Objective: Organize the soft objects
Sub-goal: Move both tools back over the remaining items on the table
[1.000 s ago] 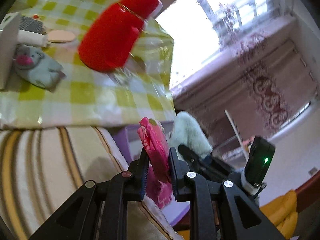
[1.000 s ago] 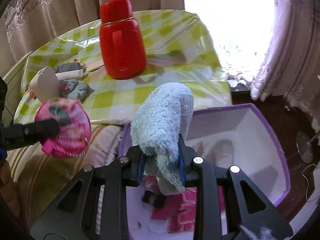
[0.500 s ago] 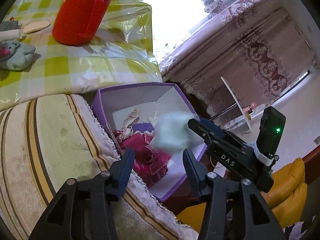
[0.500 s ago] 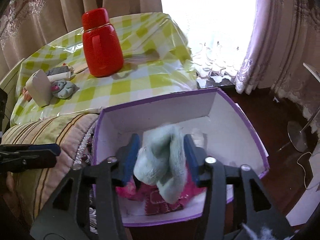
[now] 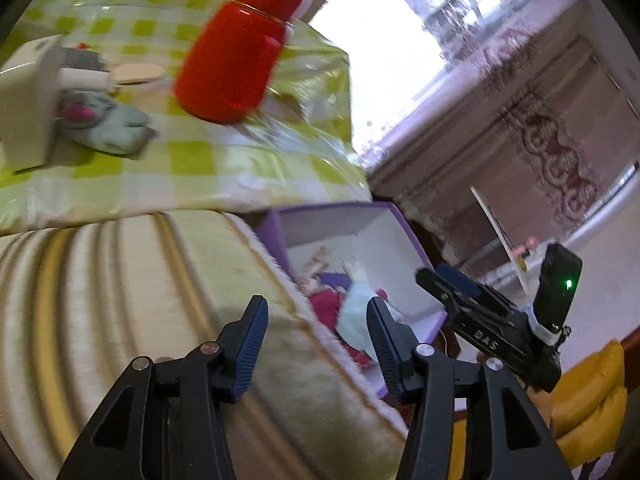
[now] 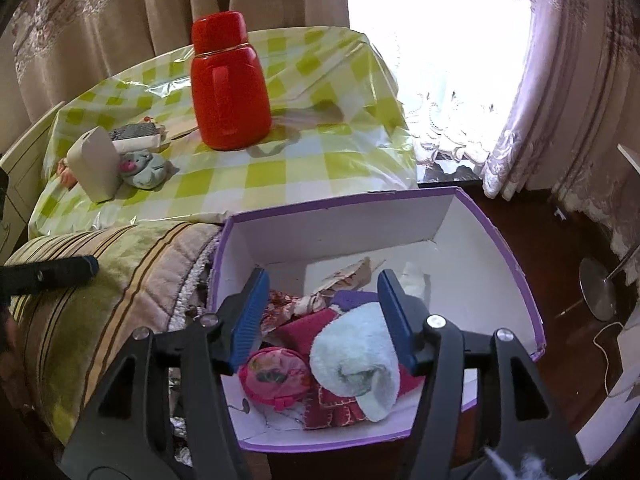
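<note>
A purple box (image 6: 500,236) with a white inside holds a rolled pale blue towel (image 6: 356,356), a round pink pouch (image 6: 276,374) and dark pink cloths (image 6: 336,410). My right gripper (image 6: 322,314) is open and empty just above the towel. My left gripper (image 5: 314,344) is open and empty over the striped cushion (image 5: 120,288), left of the box (image 5: 396,220). The towel also shows in the left wrist view (image 5: 352,312). A small grey plush toy (image 6: 144,166) lies on the checked tablecloth (image 6: 300,168).
A red flask (image 6: 228,92) stands on the green-checked table. A white box (image 6: 94,160) and small items sit beside the plush toy. Curtains hang behind. A lamp base (image 6: 598,284) stands on the dark floor at right. A yellow object (image 5: 592,392) lies lower right.
Both grippers opened. The pink pouch left my left gripper and the blue towel left my right gripper; both now lie in the purple box. My left gripper swung back over the cushion.
</note>
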`<state>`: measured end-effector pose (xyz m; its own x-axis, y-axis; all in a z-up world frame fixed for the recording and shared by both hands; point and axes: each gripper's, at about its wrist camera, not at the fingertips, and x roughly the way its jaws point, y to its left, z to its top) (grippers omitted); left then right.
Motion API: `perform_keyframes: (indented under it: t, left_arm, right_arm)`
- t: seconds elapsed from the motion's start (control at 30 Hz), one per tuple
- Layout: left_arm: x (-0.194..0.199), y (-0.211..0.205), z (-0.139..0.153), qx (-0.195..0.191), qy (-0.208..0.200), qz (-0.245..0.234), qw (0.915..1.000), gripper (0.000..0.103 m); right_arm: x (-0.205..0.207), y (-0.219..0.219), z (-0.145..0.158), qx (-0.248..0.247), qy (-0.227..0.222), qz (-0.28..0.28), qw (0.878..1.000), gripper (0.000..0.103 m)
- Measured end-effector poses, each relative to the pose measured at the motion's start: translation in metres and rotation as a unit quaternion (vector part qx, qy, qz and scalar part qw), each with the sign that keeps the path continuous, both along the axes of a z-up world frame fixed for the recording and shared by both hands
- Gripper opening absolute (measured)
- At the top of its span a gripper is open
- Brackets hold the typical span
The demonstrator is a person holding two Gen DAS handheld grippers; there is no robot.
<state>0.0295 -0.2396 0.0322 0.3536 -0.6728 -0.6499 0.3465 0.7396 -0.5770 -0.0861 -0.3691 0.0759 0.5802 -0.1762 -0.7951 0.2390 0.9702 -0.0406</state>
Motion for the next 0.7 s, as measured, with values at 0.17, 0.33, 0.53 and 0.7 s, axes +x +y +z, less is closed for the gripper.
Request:
perform_keyframes:
  t: [0.17,0.33,0.53,0.7]
  left_arm:
    - [-0.004,0.043,0.001,-0.004,-0.008,0.054,0.9985,0.054]
    - [-0.009,0.094,0.001,-0.007,-0.014,0.119,0.9927,0.054]
    - [-0.017,0.170,0.000,-0.011,-0.021,0.220,0.9752,0.054]
    - [-0.022,0.218,-0.003,-0.019,-0.023,0.283,0.9587,0.054]
  right_arm:
    - [0.006,0.019,0.006,-0.006,-0.004,0.025,1.000,0.064]
    - [0.017,0.050,0.007,-0.014,-0.003,0.068,0.998,0.067]
    - [0.034,0.086,0.011,-0.028,-0.010,0.112,0.993,0.067]
    - [0.056,0.114,0.011,-0.037,-0.013,0.144,0.989,0.072]
